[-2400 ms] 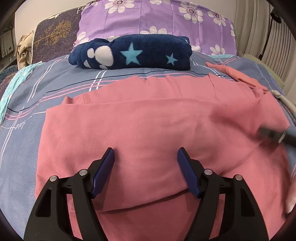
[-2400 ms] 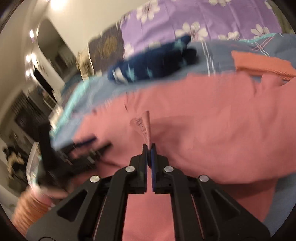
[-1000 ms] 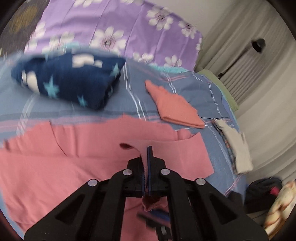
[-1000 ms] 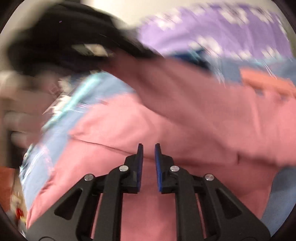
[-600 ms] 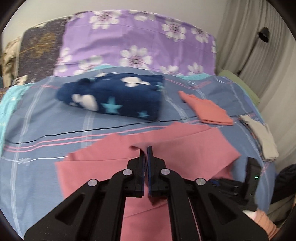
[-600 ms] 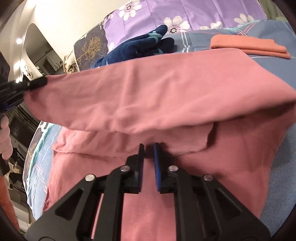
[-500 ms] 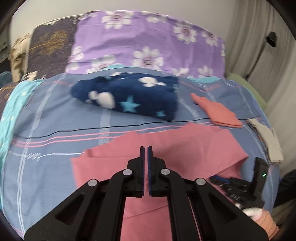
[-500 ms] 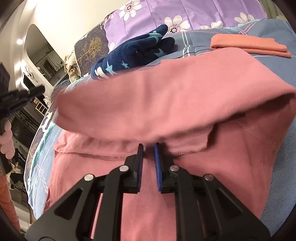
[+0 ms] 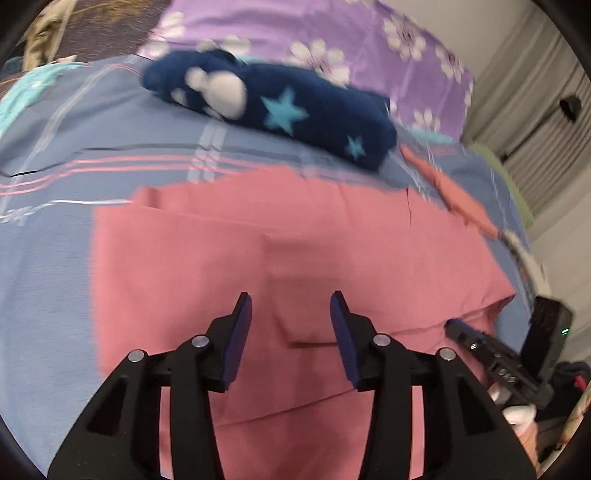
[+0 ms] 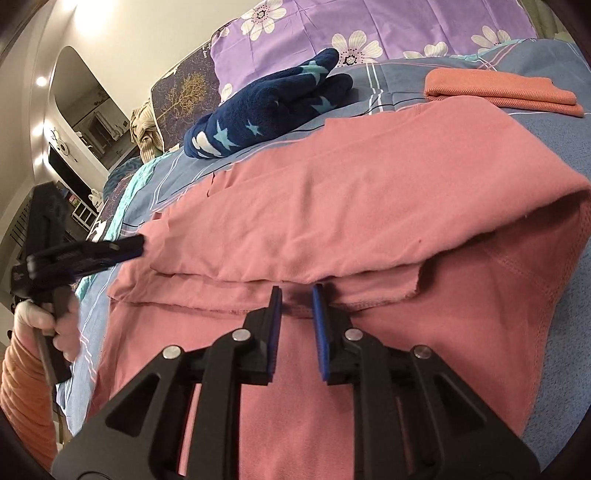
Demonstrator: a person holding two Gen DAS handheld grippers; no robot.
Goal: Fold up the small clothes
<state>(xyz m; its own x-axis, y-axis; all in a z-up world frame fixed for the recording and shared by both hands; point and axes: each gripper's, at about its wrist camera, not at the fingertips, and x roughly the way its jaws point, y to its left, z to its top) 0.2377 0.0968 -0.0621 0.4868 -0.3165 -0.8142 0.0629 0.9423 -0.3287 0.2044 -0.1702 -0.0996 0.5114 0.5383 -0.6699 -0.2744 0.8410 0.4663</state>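
The pink garment (image 10: 332, 206) lies spread on the blue striped bedsheet (image 9: 48, 266), its upper layer folded over the lower one, leaving a folded edge across the middle in the right wrist view. The left gripper (image 9: 291, 321) hangs over the cloth with its jaws wide apart and nothing between them. The right gripper (image 10: 297, 295) sits low at the folded edge, jaws parted a little, the cloth not pinched. In the left wrist view the right gripper shows at the garment's right corner. Beyond the garment lie a navy star-print blanket (image 9: 280, 110), a folded orange cloth (image 10: 498, 92) and a purple flowered pillow (image 10: 369, 26).
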